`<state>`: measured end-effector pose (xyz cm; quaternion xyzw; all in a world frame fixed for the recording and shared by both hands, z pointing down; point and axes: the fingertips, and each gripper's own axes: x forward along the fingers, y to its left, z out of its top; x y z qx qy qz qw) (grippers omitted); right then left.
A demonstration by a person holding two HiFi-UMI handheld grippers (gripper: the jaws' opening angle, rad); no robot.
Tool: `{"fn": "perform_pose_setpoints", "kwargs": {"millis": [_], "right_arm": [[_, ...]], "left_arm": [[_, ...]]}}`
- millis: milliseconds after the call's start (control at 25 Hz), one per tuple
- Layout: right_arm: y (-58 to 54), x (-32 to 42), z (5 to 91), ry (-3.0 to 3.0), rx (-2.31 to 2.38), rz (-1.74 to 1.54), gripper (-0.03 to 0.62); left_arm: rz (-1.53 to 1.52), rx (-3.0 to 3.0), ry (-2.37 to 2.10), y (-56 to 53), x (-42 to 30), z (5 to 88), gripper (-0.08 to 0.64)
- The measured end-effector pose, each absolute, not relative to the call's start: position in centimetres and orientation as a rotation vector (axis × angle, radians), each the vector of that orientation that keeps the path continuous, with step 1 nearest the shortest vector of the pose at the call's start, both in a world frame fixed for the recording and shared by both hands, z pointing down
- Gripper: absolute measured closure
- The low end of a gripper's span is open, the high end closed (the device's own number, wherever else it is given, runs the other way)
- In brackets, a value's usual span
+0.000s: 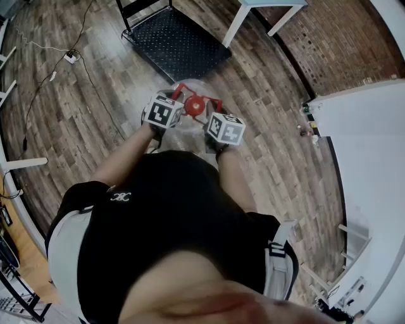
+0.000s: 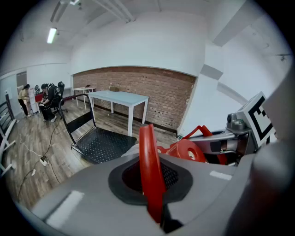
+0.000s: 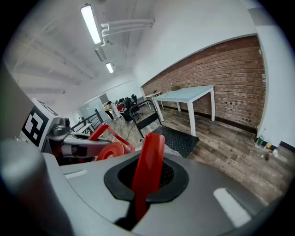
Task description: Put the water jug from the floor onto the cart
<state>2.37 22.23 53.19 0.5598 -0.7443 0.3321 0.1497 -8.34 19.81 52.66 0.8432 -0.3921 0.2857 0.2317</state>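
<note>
The water jug (image 1: 187,134) is clear, with a red cap (image 1: 194,105) and a red carrying handle (image 1: 188,89). It is just below the front edge of the black flat cart (image 1: 177,43), between my two hands; I cannot tell whether it is off the floor. My left gripper (image 1: 173,105) is shut on the handle's left side, a red strip (image 2: 148,156) pinched in the jaws. On the right side, my right gripper (image 1: 214,119) is shut on the red handle (image 3: 148,159). The cap (image 2: 186,150) shows between them.
A white table (image 1: 269,7) stands behind the cart by the brick wall (image 1: 342,44). A white counter (image 1: 370,145) runs along the right, with small bottles (image 1: 308,120) at its foot. Cables and a power strip (image 1: 71,58) lie on the wooden floor at left. People (image 2: 46,99) sit far off.
</note>
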Motion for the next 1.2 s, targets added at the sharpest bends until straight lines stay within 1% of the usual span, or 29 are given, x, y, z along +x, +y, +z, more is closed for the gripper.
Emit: {"fn": "perform_pose_setpoints", "kwargs": {"millis": [480,840,1200], "right_arm": [[22.4,1.0,53.4,-2.132,1.612,0.947,0.578],[22.3,1.9,53.5,-2.134,1.624,0.979,0.577],[21.2,4.4,53.7,-2.153,1.611,0.971,0.575]], "left_arm": [[0.793,2.291,-1.087,20.1,-9.8,53.2,0.558],[0.803,2.3,-1.091,20.0,-9.0,53.0,0.559],[0.816,2.294,-1.12,19.0,-6.5,53.2,0.558]]}}
